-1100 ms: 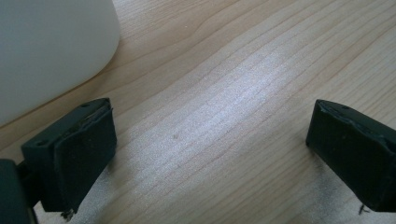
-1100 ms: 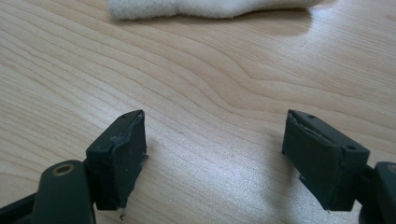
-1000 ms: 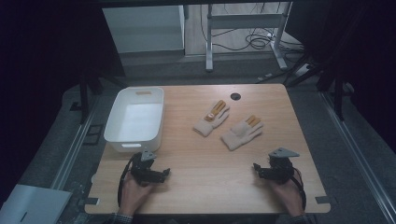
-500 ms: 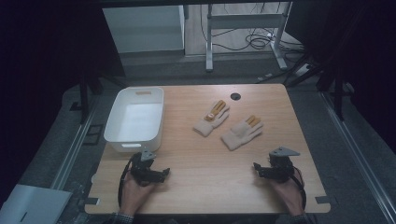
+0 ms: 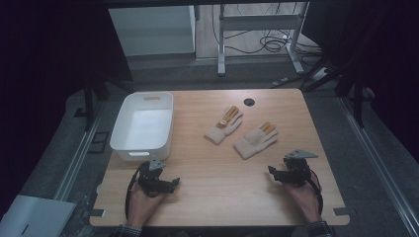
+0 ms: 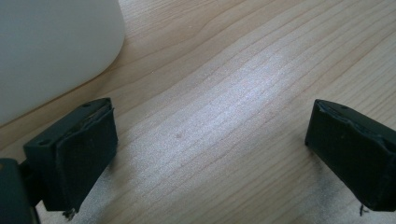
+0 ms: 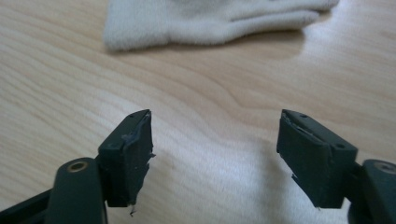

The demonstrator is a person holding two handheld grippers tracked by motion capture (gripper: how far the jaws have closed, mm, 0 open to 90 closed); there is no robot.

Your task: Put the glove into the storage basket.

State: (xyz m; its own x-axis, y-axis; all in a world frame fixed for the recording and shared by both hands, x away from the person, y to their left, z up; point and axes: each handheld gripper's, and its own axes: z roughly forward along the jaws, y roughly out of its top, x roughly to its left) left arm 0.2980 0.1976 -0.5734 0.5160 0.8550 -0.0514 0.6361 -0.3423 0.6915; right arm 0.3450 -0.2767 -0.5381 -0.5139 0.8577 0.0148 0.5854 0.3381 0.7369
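Two tongs, left tongs (image 5: 170,183) and right tongs (image 5: 272,172), rest open and empty on the bench (image 5: 217,197); right jaws have just been closing, near glove (image 7: 210,21).

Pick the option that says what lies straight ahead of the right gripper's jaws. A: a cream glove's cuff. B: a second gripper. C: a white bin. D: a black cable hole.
A: in the right gripper view, the cuff of the nearer glove lies on the wooden table just beyond the open, empty right gripper.
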